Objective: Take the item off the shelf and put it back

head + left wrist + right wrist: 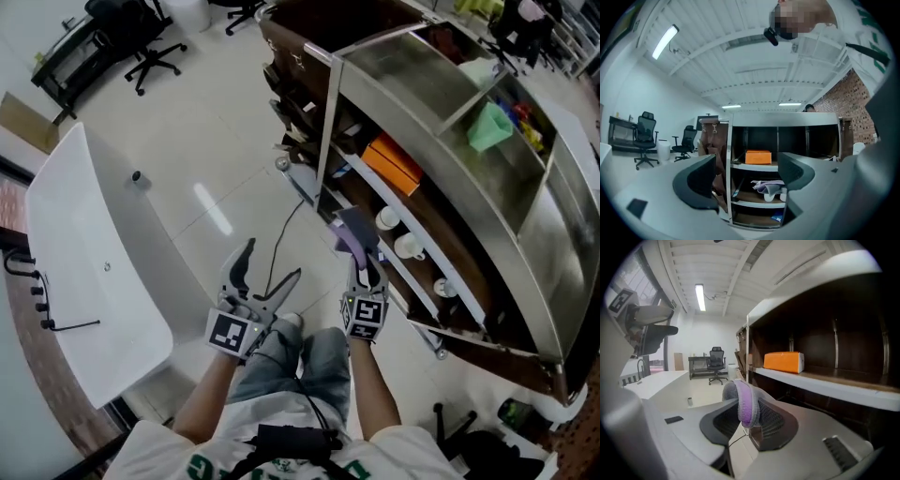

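Cloth (743,405), purple and grey, clamped tight between closed jaws of right tool (360,255); it hangs in air just in front of shelf unit (412,75), near 2 white cups (388,218) on middle board; orange box (394,163) sits 1 board higher; left tool (272,262) wide open, holding nothing, above floor (206,141), well apart from shelf unit; white tabletop (84,262) on person's left.

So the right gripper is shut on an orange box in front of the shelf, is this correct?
No. The right gripper is shut on a purple and grey cloth; the orange box lies untouched on the shelf. The right gripper view shows this.
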`<action>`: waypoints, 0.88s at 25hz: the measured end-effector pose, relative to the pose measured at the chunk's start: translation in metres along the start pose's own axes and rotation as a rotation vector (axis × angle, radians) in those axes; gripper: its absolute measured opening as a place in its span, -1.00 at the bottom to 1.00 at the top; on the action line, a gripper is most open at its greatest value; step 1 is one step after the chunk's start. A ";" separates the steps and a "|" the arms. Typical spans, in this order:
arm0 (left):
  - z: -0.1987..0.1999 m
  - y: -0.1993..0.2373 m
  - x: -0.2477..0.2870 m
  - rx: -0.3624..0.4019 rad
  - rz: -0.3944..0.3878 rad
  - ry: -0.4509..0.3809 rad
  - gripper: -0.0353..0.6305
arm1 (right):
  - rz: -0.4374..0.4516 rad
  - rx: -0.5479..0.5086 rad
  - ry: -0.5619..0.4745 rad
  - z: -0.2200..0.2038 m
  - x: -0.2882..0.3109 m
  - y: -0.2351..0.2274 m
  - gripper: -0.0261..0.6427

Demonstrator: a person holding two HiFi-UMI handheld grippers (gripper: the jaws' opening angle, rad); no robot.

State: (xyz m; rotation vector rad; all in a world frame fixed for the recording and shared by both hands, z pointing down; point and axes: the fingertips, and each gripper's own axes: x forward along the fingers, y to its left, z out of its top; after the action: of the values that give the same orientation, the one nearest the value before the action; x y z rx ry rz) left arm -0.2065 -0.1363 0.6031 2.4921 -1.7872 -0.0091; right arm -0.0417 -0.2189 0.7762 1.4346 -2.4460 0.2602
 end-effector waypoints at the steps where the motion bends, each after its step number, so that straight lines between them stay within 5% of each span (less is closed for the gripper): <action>1: -0.016 0.003 0.004 -0.001 0.001 -0.004 0.27 | -0.002 -0.001 0.004 -0.015 0.014 -0.003 -0.60; 9: -0.097 0.020 0.032 0.031 0.008 -0.032 0.27 | -0.087 0.009 0.021 -0.094 0.136 -0.042 -0.60; 16: -0.138 0.041 0.027 0.022 0.060 -0.016 0.27 | -0.144 -0.042 0.034 -0.112 0.245 -0.072 -0.60; 22: -0.162 0.050 0.019 0.034 0.086 -0.004 0.27 | -0.141 -0.031 0.169 -0.144 0.299 -0.087 -0.60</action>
State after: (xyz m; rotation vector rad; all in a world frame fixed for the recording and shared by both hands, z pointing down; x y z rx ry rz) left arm -0.2404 -0.1607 0.7686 2.4370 -1.9110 0.0216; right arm -0.0801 -0.4633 1.0135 1.4993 -2.1954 0.2981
